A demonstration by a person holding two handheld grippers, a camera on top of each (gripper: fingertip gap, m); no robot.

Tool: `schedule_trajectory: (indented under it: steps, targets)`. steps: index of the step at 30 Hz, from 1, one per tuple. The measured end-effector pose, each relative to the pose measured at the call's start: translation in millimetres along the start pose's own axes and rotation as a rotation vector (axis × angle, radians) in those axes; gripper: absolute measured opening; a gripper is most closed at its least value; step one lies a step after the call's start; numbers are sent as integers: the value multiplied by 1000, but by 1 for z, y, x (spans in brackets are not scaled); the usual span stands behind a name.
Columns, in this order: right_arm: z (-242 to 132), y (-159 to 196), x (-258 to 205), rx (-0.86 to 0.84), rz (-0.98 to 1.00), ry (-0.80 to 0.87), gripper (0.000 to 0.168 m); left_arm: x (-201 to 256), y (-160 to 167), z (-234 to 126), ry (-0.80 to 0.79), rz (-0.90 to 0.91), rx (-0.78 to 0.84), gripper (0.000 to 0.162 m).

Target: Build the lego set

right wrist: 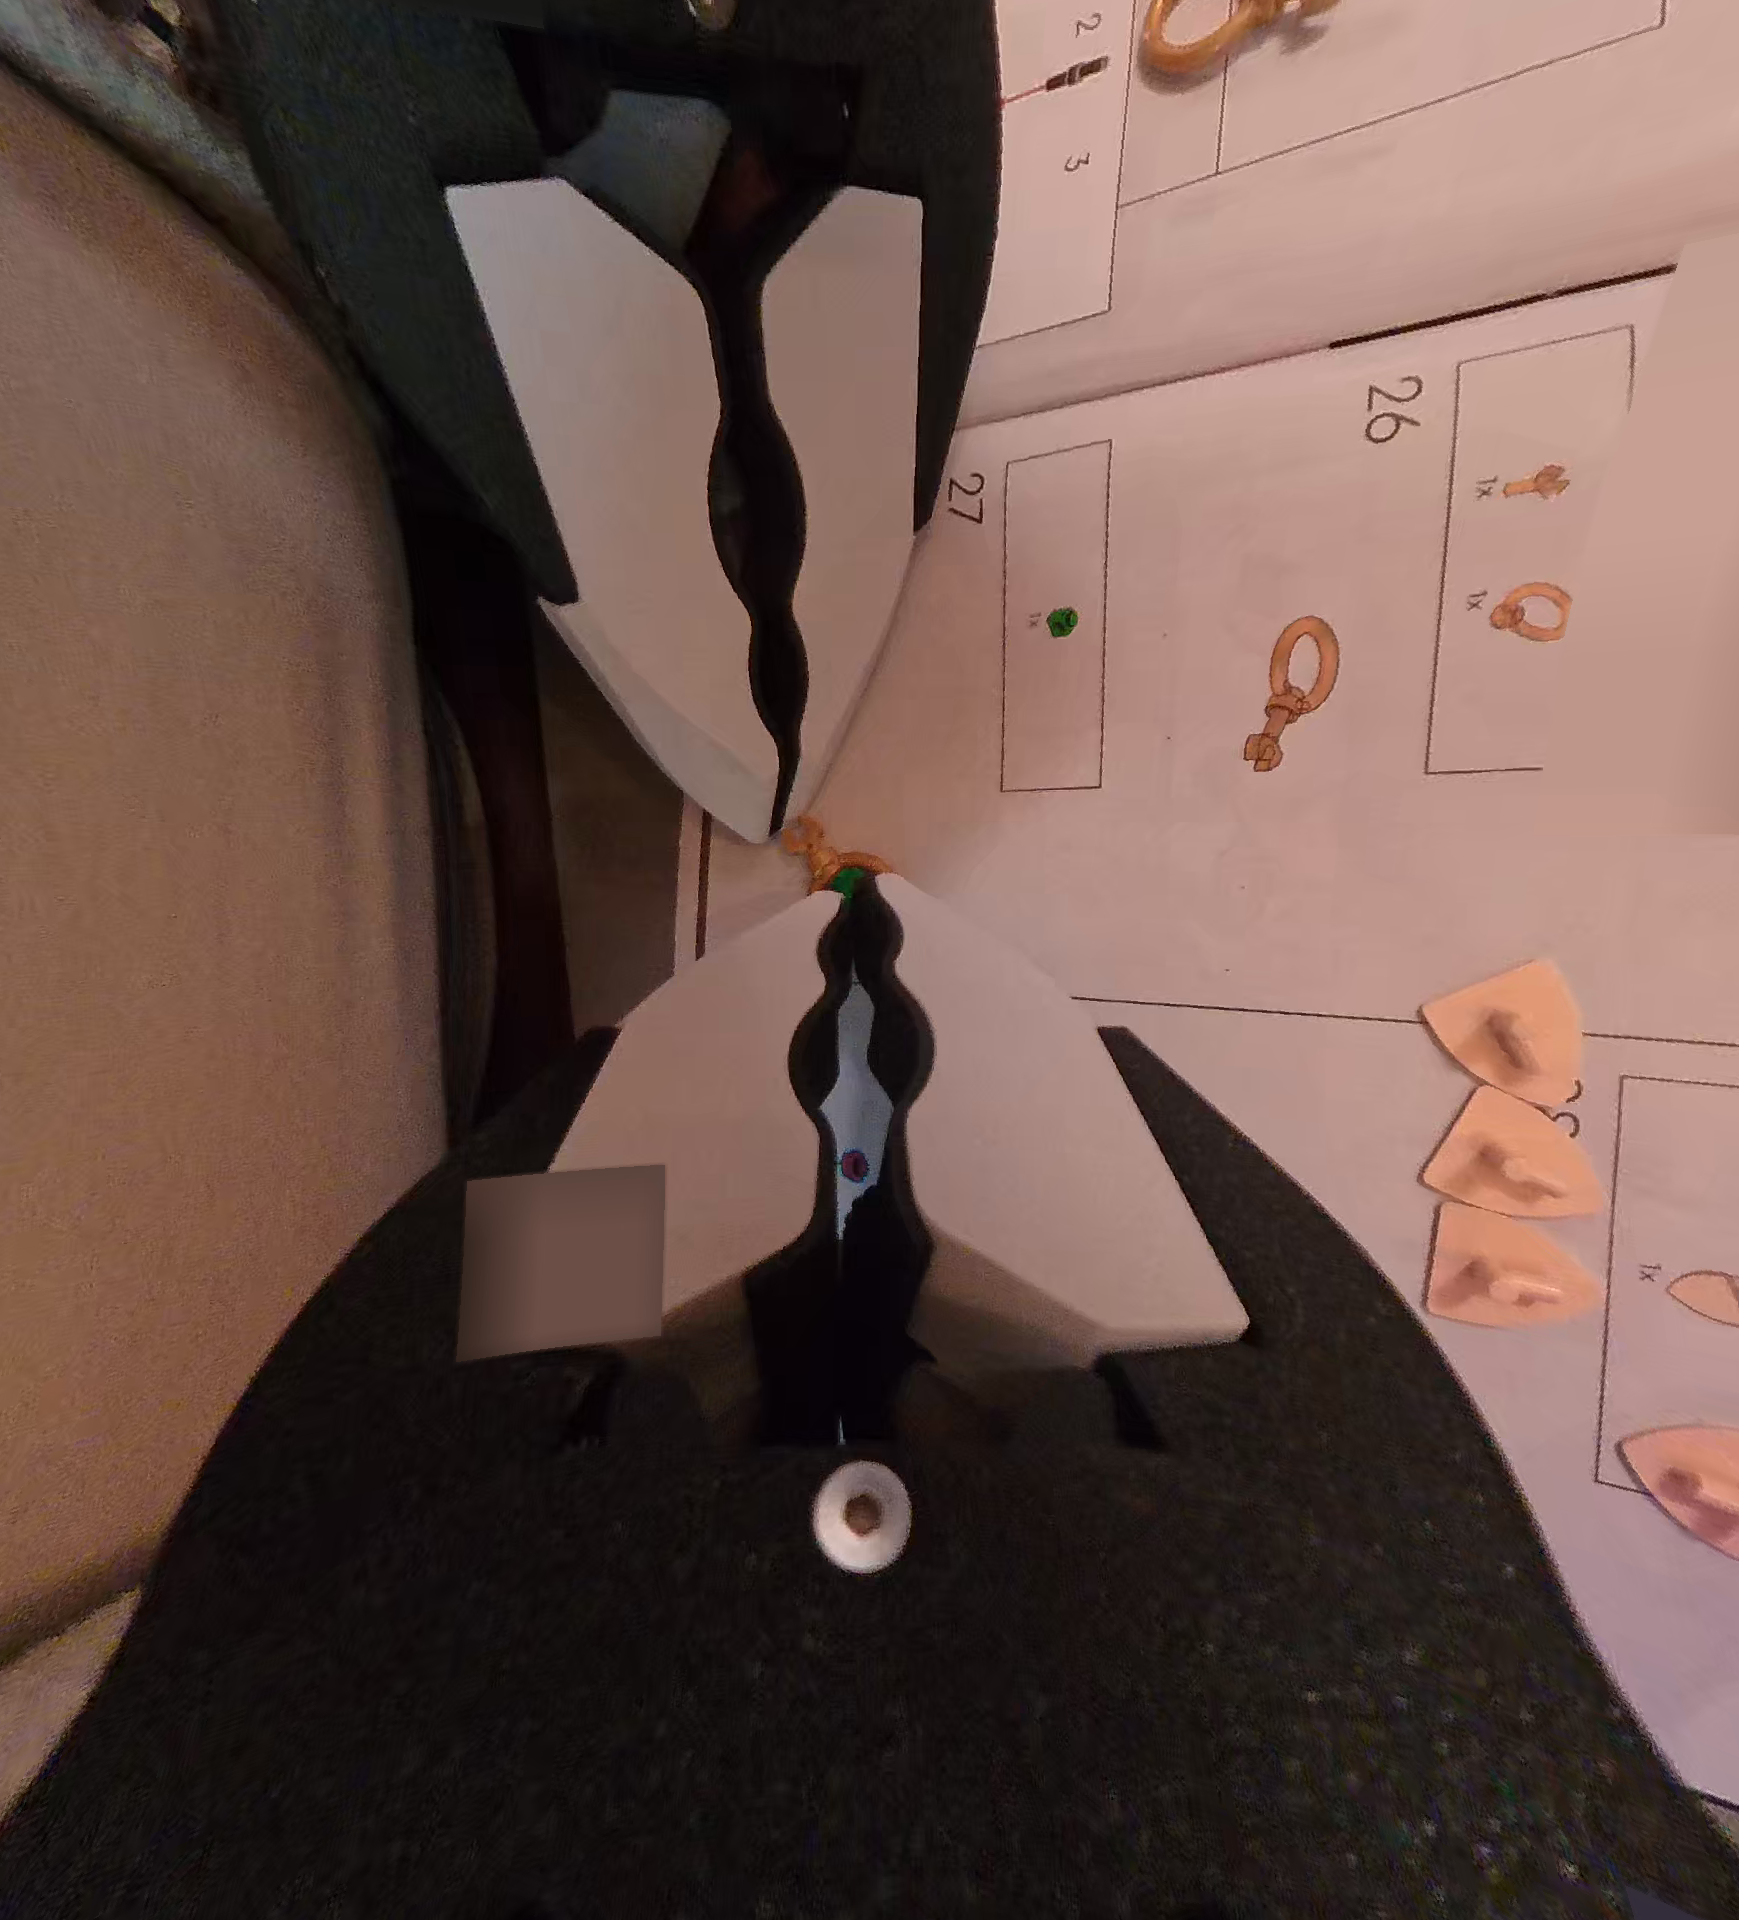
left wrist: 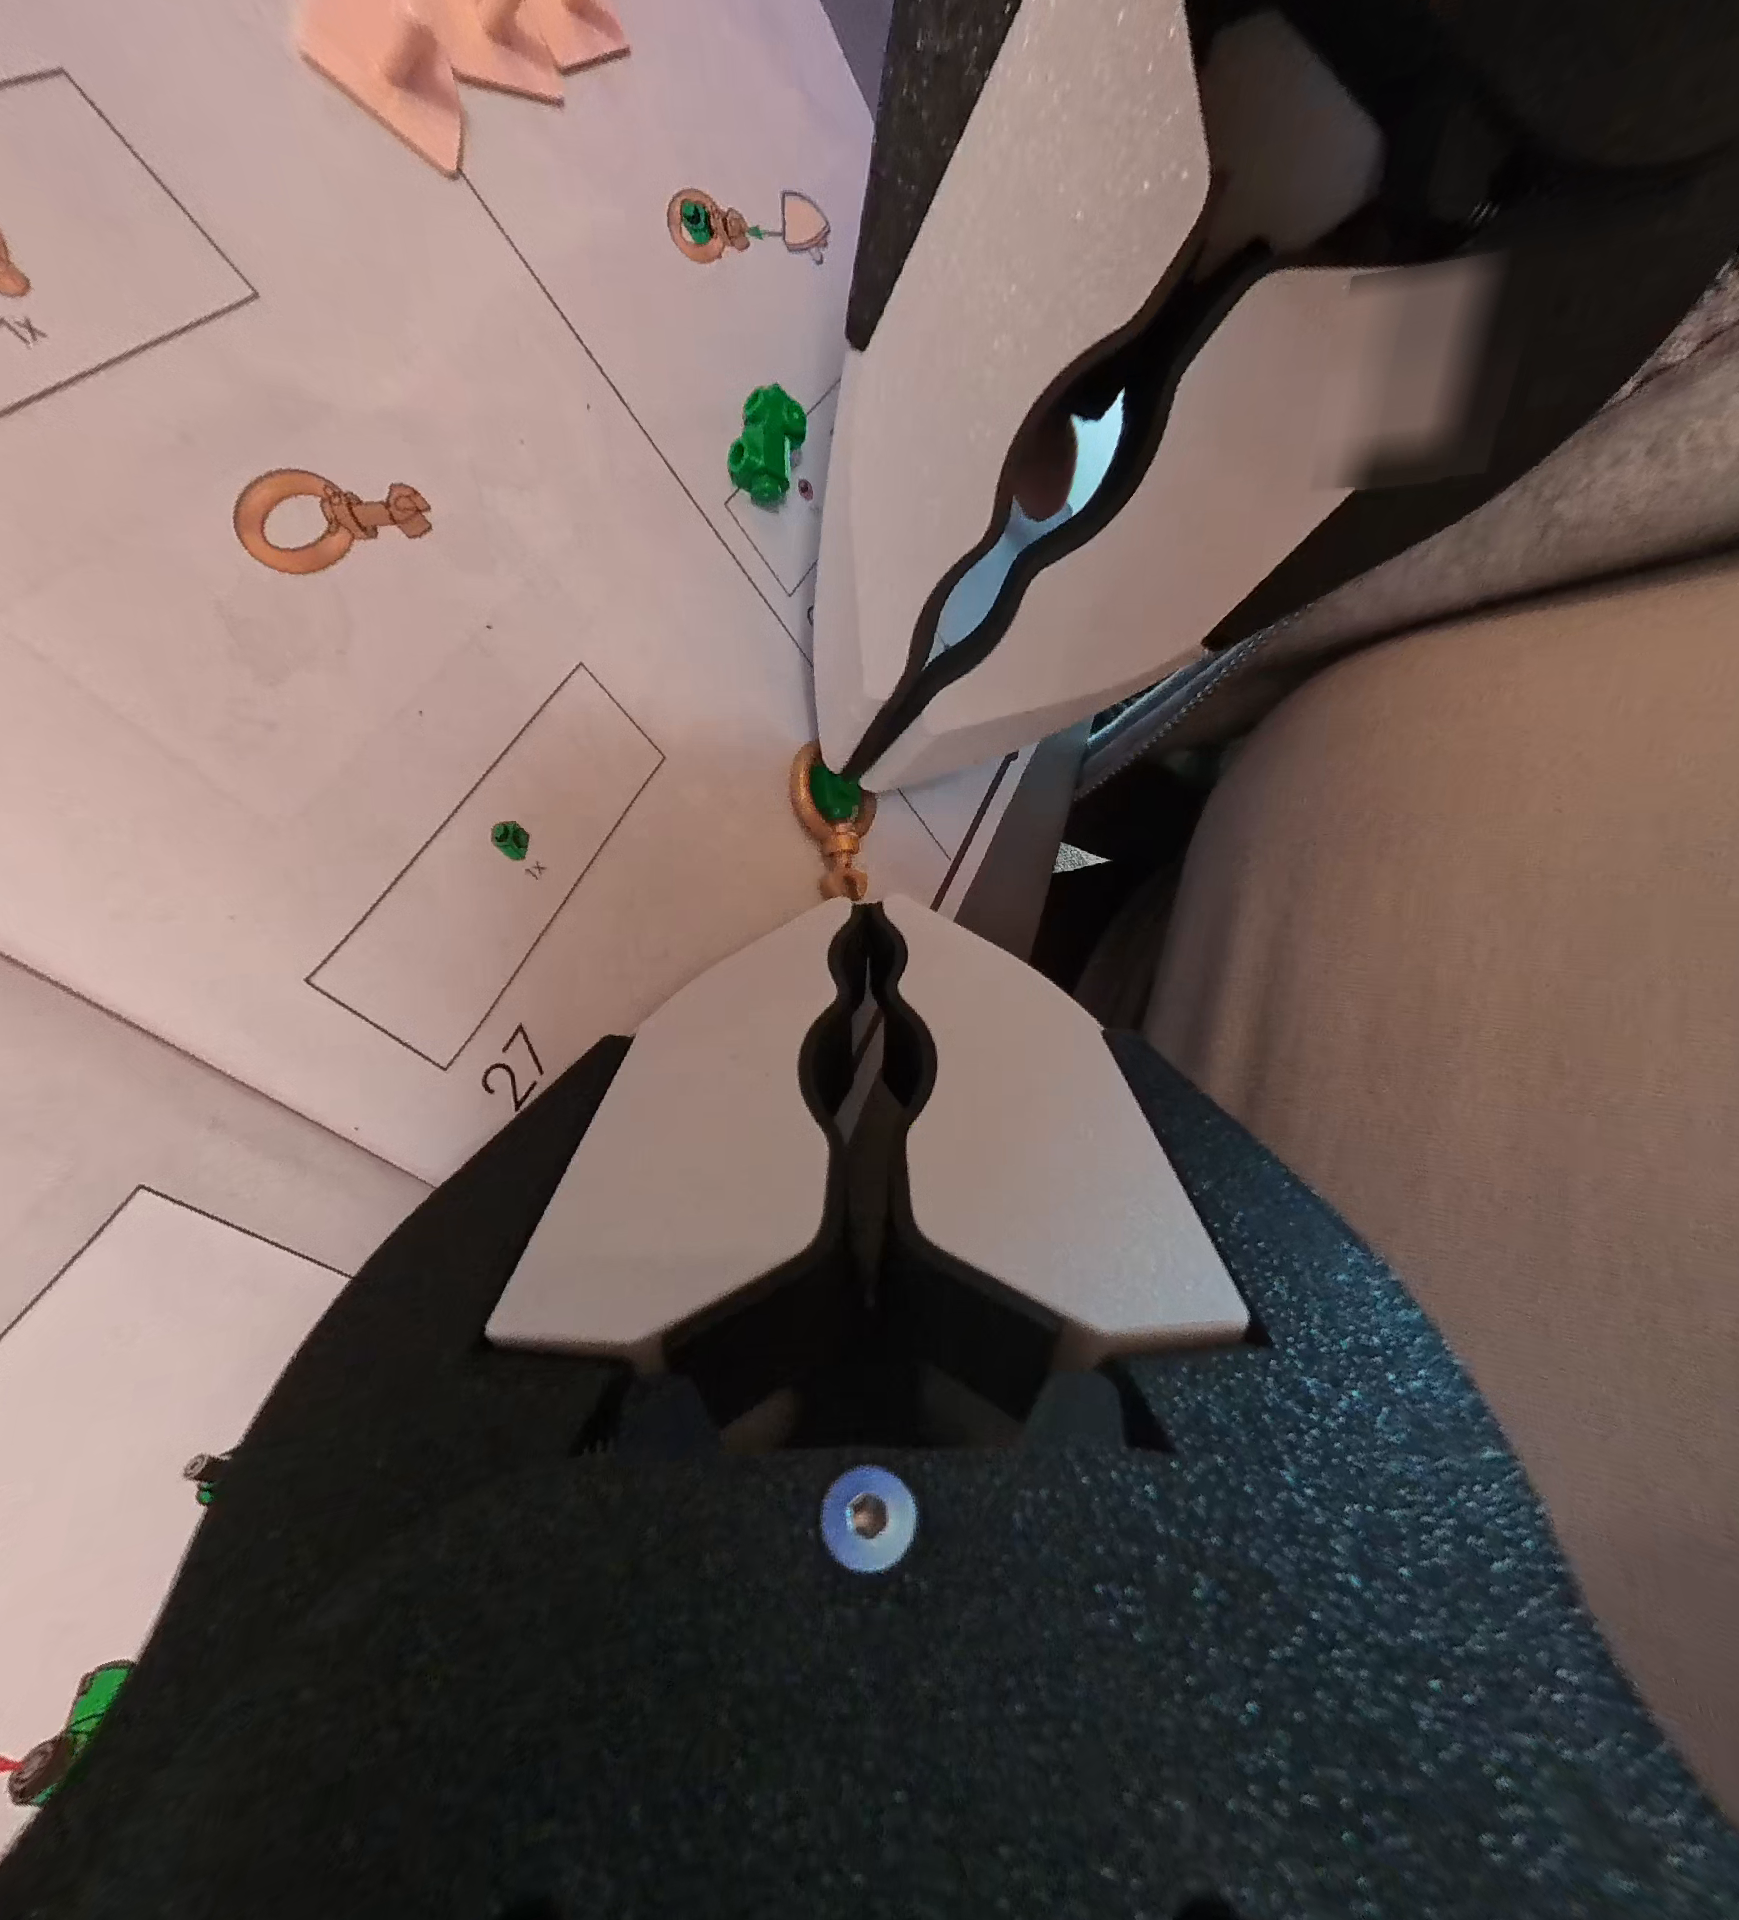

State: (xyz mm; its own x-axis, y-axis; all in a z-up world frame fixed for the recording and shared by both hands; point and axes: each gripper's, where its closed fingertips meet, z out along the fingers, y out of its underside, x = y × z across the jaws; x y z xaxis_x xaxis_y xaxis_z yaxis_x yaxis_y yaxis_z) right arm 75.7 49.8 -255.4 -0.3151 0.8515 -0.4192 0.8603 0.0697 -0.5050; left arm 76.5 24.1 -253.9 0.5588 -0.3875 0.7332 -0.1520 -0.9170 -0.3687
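A small gold ring piece with a stem (left wrist: 841, 857) is held between the two grippers above the instruction booklet (left wrist: 221, 675). My left gripper (left wrist: 860, 906) is shut on the end of the stem. My right gripper (left wrist: 849, 771) comes in from the upper right, shut on a small green stud (left wrist: 830, 792) that sits in the ring's opening. In the right wrist view, my right gripper (right wrist: 860, 889) pinches the green stud (right wrist: 847, 883). The left gripper (right wrist: 785, 821) holds the gold piece (right wrist: 811, 840) from above.
A green brick assembly (left wrist: 766, 442) lies on the booklet (right wrist: 1208, 883) beside the right gripper. Several peach petal-shaped pieces (right wrist: 1509, 1153) lie on the page, and they also show in the left wrist view (left wrist: 408, 73). Beige fabric (left wrist: 1467, 1039) borders the booklet.
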Motion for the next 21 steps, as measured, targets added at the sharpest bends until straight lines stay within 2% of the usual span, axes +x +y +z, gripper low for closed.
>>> schedule_trajectory:
  steps: [12,21]
  targets:
    - [0,3,-1,-15,11,19,0,-1,-2,1,-26,-15,58,0]
    - [0,3,-1,56,213,28,0,-3,-5,2,-141,-74,190,0]
